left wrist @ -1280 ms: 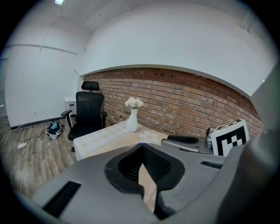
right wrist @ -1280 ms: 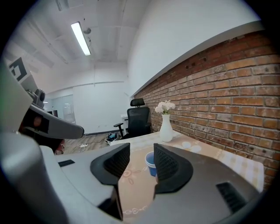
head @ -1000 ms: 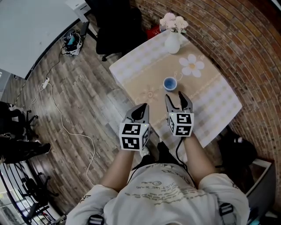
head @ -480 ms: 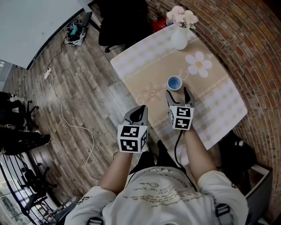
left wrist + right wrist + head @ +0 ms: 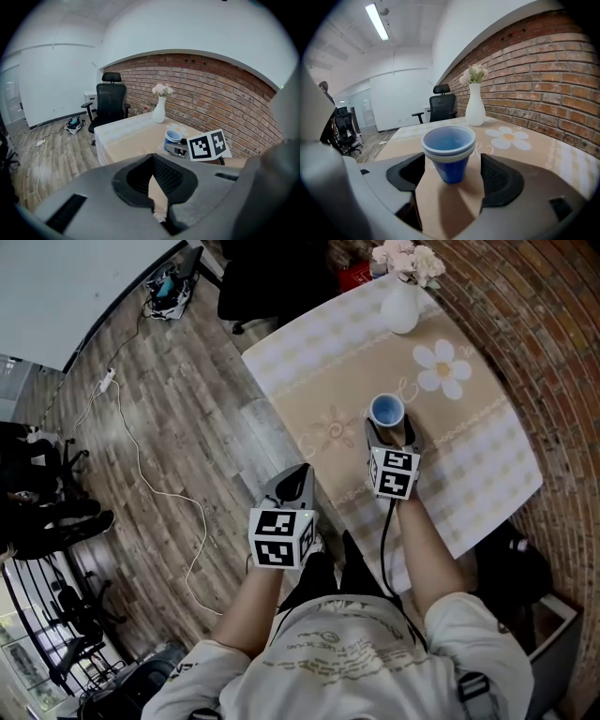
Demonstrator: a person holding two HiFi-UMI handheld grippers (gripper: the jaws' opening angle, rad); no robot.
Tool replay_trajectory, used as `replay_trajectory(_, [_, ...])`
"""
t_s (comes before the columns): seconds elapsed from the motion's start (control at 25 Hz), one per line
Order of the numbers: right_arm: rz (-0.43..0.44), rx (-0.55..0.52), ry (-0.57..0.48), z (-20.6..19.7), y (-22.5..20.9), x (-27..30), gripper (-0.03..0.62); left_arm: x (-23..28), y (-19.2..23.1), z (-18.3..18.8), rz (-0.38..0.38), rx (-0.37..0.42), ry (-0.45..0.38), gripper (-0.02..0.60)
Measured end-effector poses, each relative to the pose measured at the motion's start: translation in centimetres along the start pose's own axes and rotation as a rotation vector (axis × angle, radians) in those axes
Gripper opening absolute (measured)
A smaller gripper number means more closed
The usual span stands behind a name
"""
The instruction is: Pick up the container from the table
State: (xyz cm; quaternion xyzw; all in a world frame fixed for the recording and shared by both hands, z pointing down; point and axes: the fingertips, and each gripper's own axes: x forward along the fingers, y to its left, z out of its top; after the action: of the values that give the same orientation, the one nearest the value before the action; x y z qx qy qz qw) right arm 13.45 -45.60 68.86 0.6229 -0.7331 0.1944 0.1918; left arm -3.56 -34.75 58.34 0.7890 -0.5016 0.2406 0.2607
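The right gripper [image 5: 392, 434] has come forward and down across the table [image 5: 487, 474]. Its jaws have just been spreading and now stand wide apart. A moment ago it hung short of the blue cup [image 5: 386, 410]. Now the cup sits between the two jaws, upright on the cloth. From the right gripper view there is a gap on each side of the cup [image 5: 449, 154], so the pads are not on it yet. To my eye that means the reach is all but done: what is left is to close on the cup wall and lift. The rim shows stacked lips, so it may be several cups nested, and a light squeeze could lift only part of the stack.

The left gripper [image 5: 300, 476] has sunk a little too. It hangs off the near edge of the table over the wooden floor, its jaws pressed together at the tips with nothing in them.

Beyond the cup are a printed daisy [image 5: 442, 368] and a white vase [image 5: 401, 310] of flowers, both well clear of it.

As for writing, the cup carries no label I can see. The marker cubes [image 5: 395, 474] bear only black-and-white squares. The print on the person's shirt [image 5: 347, 652] is too small to read.
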Motion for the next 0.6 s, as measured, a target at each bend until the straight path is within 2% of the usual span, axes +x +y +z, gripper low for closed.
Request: replay_trajectory(0.6, [0.030,0.007,-0.038,1.3,-0.1,2.9,0.344,0.5,1.2,-0.5,0.018,-0.021,0.017,0.003])
